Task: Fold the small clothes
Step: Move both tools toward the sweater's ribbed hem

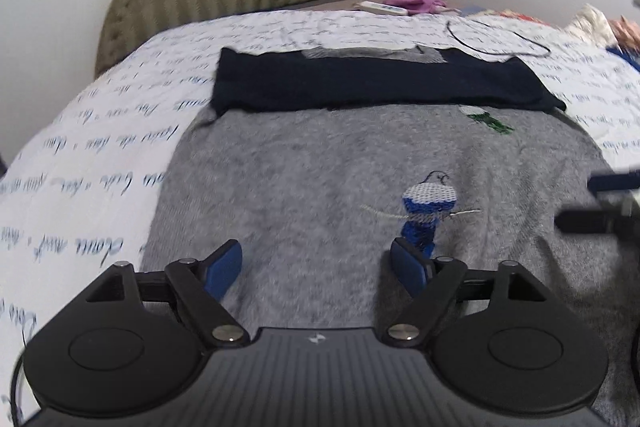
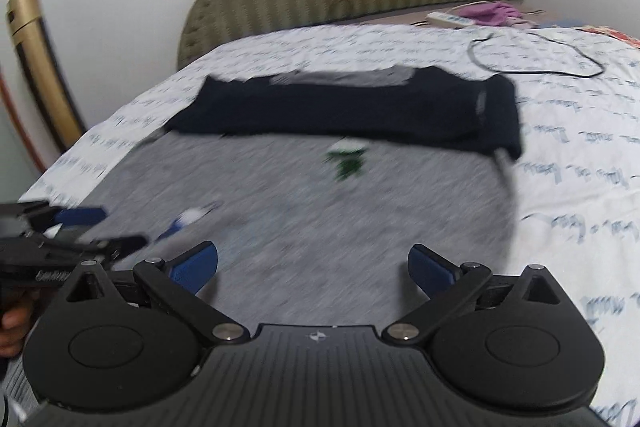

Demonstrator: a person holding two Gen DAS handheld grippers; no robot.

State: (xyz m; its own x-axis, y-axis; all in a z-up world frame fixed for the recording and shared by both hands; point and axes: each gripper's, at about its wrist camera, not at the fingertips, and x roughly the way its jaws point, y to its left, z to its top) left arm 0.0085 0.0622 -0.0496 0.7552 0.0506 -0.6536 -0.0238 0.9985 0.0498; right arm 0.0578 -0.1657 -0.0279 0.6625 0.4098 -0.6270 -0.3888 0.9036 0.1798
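Fold in progress: the grey garment lay flat mid-bed, its far part already folded dark-side up. I held the left claw and right claw wide open, empty; next I judged both should pinch the near hem evenly.

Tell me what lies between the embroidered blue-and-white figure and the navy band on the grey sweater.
In the left wrist view, bare grey knit, plus a small green-and-white motif just below the navy band, above the figure.
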